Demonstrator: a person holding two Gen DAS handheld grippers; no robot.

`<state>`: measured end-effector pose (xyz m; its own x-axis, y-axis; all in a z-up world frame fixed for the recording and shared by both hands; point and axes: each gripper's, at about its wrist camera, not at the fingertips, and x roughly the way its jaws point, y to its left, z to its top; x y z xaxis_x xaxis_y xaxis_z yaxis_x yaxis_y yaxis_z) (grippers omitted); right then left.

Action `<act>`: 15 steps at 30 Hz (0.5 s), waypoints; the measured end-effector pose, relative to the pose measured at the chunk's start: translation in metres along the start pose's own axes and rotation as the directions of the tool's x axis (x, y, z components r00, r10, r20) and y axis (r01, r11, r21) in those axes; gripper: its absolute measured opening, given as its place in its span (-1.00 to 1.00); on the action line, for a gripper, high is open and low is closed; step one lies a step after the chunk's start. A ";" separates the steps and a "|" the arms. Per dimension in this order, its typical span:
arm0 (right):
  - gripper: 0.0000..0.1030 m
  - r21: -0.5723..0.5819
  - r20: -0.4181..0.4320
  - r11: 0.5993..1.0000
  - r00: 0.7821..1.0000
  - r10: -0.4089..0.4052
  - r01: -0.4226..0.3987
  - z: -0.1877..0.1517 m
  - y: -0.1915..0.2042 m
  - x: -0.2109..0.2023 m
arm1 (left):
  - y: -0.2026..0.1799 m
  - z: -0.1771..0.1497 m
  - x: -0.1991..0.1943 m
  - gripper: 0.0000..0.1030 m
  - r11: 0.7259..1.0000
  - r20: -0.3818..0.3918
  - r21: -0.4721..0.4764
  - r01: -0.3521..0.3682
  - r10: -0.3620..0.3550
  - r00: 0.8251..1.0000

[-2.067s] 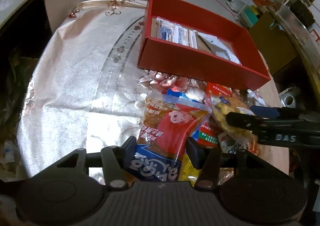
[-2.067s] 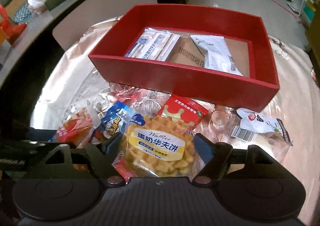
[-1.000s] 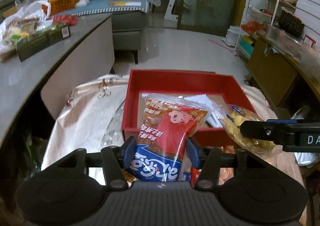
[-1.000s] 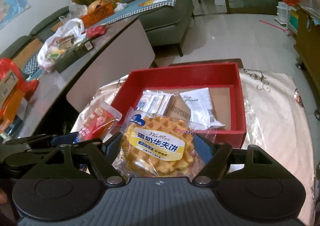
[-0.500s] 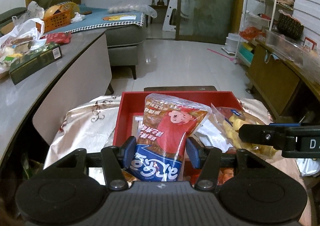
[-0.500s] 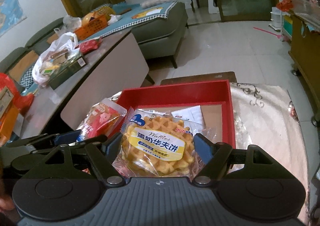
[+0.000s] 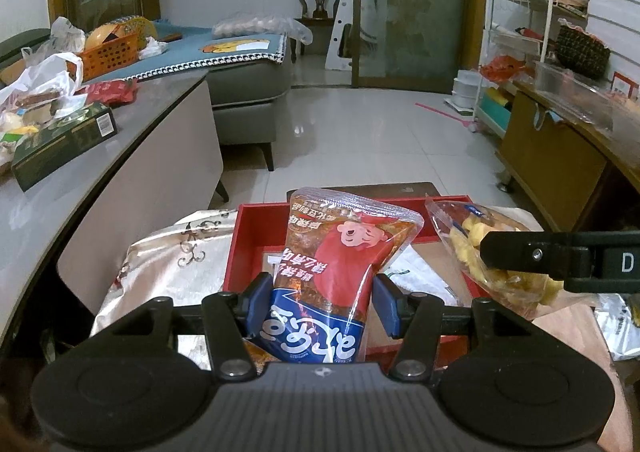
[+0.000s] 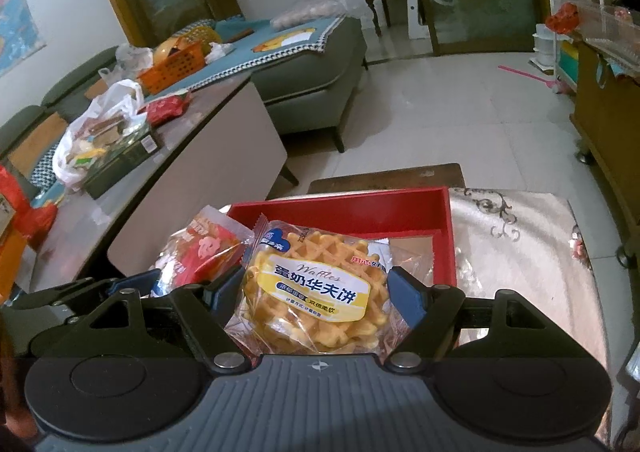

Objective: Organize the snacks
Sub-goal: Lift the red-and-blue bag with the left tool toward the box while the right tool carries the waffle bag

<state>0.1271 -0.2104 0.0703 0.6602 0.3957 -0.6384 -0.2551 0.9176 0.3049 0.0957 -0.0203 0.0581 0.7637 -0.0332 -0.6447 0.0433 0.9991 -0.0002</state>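
Observation:
My left gripper (image 7: 323,302) is shut on a red and blue snack bag (image 7: 340,264), held upright above the near side of the red box (image 7: 256,228). My right gripper (image 8: 314,294) is shut on a clear waffle packet (image 8: 320,292) with a yellow label, lifted over the same red box (image 8: 344,212). In the left wrist view the waffle packet (image 7: 472,248) and a right finger (image 7: 560,256) show at the right. The right wrist view has the snack bag (image 8: 200,248) at the left. White packets (image 7: 416,272) lie in the box.
The box rests on a silvery patterned cloth (image 7: 176,264) over the table (image 8: 520,252). A grey counter (image 7: 60,172) with a green box and bags runs along the left. A wooden cabinet (image 7: 552,168) stands at the right; a silver pouch (image 7: 616,324) lies at the table's right edge.
Both grippers have lifted their packets off the table pile and carried them forward over the red box; the views now look more level into the room.

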 end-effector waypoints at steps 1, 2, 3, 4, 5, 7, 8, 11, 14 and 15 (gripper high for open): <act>0.59 -0.001 -0.001 1.000 1.000 -0.001 0.001 0.001 0.000 0.001 | -0.001 0.001 0.001 -0.07 1.000 0.001 0.002 -0.001 0.001 1.000; 0.59 -0.003 -0.003 1.000 1.000 -0.003 0.003 0.001 -0.001 0.002 | -0.002 0.002 0.002 -0.07 1.000 0.002 0.004 -0.001 0.001 1.000; 0.59 -0.004 -0.004 1.000 1.000 -0.005 0.005 0.001 -0.001 0.003 | -0.003 0.003 0.003 -0.07 1.000 0.002 0.004 0.000 0.000 1.000; 0.59 -0.005 -0.005 1.000 1.000 -0.006 0.006 0.001 -0.001 0.004 | -0.003 0.004 0.004 -0.07 1.000 0.003 0.004 0.000 0.000 1.000; 0.59 -0.005 -0.006 1.000 1.000 -0.008 0.008 0.002 -0.002 0.005 | -0.004 0.005 0.006 -0.07 1.000 0.004 0.005 0.000 0.000 1.000; 0.59 -0.002 -0.008 1.000 1.000 -0.012 0.012 0.003 -0.003 0.007 | -0.005 0.006 0.007 -0.07 1.000 0.007 0.008 -0.001 0.001 1.000; 0.59 -0.001 -0.008 1.000 1.000 -0.013 0.013 0.003 -0.003 0.007 | -0.005 0.007 0.008 -0.07 1.000 0.009 0.009 -0.002 0.002 1.000; 0.59 -0.001 -0.011 1.000 1.000 -0.018 0.018 0.004 -0.005 0.011 | -0.005 0.010 0.013 -0.07 1.000 0.007 0.010 -0.003 0.003 1.000; 0.59 -0.004 -0.012 1.000 1.000 -0.027 0.027 0.005 -0.006 0.015 | -0.008 0.010 0.016 -0.07 1.000 0.005 0.009 -0.007 0.007 1.000; 0.59 -0.003 -0.014 1.000 0.999 -0.029 0.029 0.005 -0.007 0.016 | -0.008 0.011 0.017 -0.07 1.000 0.006 0.009 -0.009 0.009 1.000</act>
<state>0.1433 -0.2102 0.0618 0.6576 0.3693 -0.6567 -0.2381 0.9288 0.2840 0.1154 -0.0295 0.0558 0.7680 -0.0242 -0.6400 0.0423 0.9990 0.0129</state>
